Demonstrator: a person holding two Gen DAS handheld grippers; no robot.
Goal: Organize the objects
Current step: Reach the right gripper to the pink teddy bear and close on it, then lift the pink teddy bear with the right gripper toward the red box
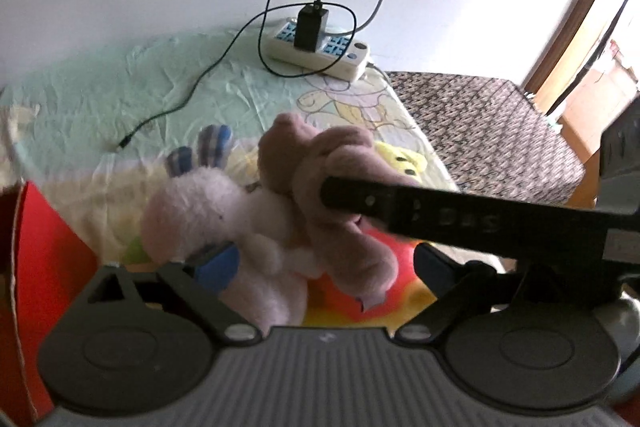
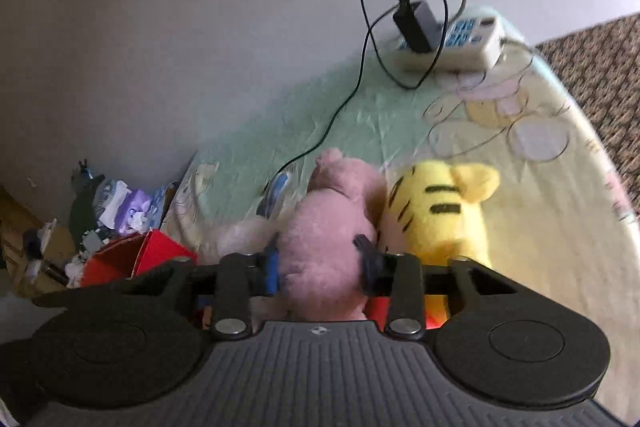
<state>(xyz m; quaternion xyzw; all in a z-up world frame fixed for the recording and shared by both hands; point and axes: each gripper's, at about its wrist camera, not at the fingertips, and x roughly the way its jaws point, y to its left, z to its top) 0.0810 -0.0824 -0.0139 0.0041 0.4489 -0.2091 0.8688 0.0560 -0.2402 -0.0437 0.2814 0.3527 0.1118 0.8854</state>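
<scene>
A mauve-pink plush toy [image 2: 332,211] lies on the cartoon bedsheet, and my right gripper [image 2: 320,265] is shut on its body, pads pressing in from both sides. In the left wrist view one black finger [image 1: 400,207] of that gripper crosses the same pink plush [image 1: 320,163] from the right. A paler bunny plush [image 1: 192,211] with striped ears leans against it. My left gripper [image 1: 326,263] is open wide around the two toys' lower parts; its blue pad touches the bunny, while the far pad stands apart. A yellow striped tiger plush [image 2: 440,211] lies just right of the pink one.
A red box [image 1: 36,267] stands open at the bed's left edge. A white power strip [image 1: 320,47] with a black charger and a trailing cable [image 1: 192,87] lies by the wall. A brown patterned mattress [image 1: 500,131] is on the right; clutter [image 2: 112,211] sits by the wall.
</scene>
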